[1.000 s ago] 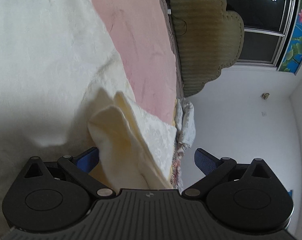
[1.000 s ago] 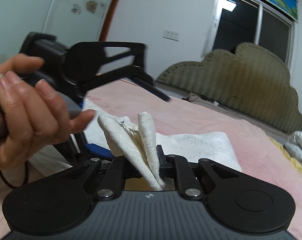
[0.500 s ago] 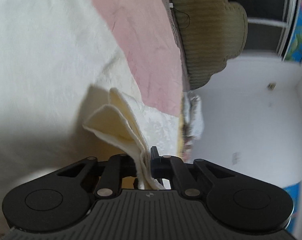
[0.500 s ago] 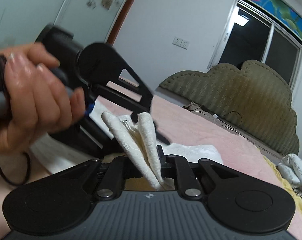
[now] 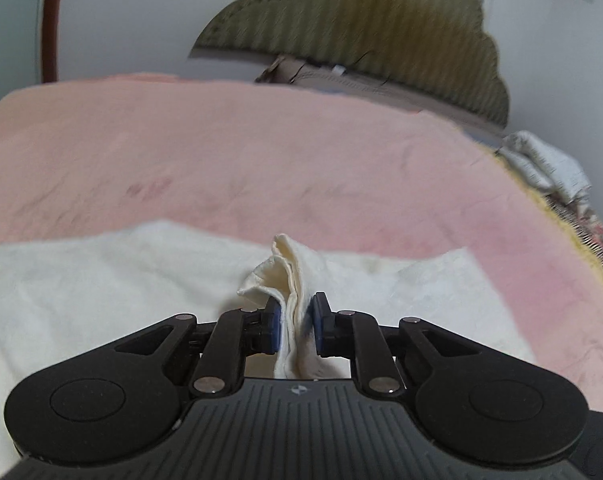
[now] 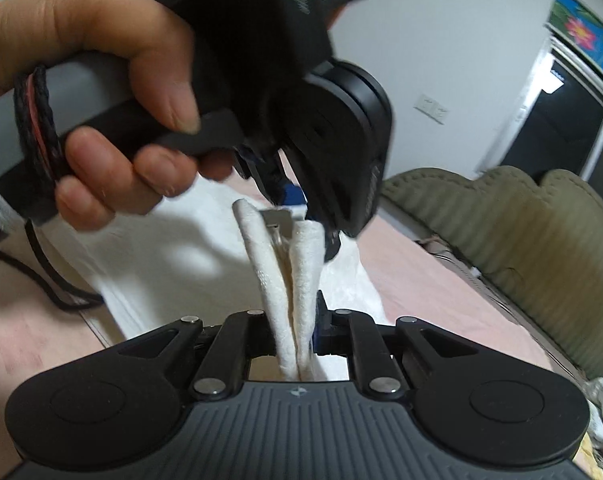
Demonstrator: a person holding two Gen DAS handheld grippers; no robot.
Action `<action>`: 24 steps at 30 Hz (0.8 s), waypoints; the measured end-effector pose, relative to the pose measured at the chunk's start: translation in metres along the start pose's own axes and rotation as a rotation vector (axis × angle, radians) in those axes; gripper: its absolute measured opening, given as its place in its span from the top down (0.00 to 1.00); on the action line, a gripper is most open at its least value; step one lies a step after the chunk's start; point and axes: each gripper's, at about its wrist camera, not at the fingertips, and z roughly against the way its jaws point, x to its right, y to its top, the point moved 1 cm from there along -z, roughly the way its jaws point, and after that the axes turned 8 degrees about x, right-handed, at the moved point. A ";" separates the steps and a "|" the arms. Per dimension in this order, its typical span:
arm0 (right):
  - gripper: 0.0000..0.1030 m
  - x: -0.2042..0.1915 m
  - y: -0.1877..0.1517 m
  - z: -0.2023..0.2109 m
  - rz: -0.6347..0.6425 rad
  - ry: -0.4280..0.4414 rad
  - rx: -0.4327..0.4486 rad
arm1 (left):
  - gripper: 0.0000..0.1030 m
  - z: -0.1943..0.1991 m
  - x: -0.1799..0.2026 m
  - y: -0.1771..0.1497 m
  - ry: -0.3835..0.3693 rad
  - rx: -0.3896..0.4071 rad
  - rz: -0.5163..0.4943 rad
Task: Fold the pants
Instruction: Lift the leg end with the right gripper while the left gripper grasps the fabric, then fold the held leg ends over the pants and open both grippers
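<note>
1. Both jaws pinch folds of the soft cream-white cloth pants [image 5: 101, 292]: the left gripper [image 5: 293, 322] at lower middle, and the right gripper [image 6: 293, 332] too.
2. Most of the pants lie on the pink bed sheet [image 5: 261, 152].
3. At upper left of the right view, a hand [image 6: 101, 92] holds the left gripper.
</note>
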 end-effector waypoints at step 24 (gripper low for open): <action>0.88 -0.031 -0.010 -0.021 0.117 0.061 -0.040 | 0.78 0.008 -0.019 -0.035 0.190 0.117 -0.062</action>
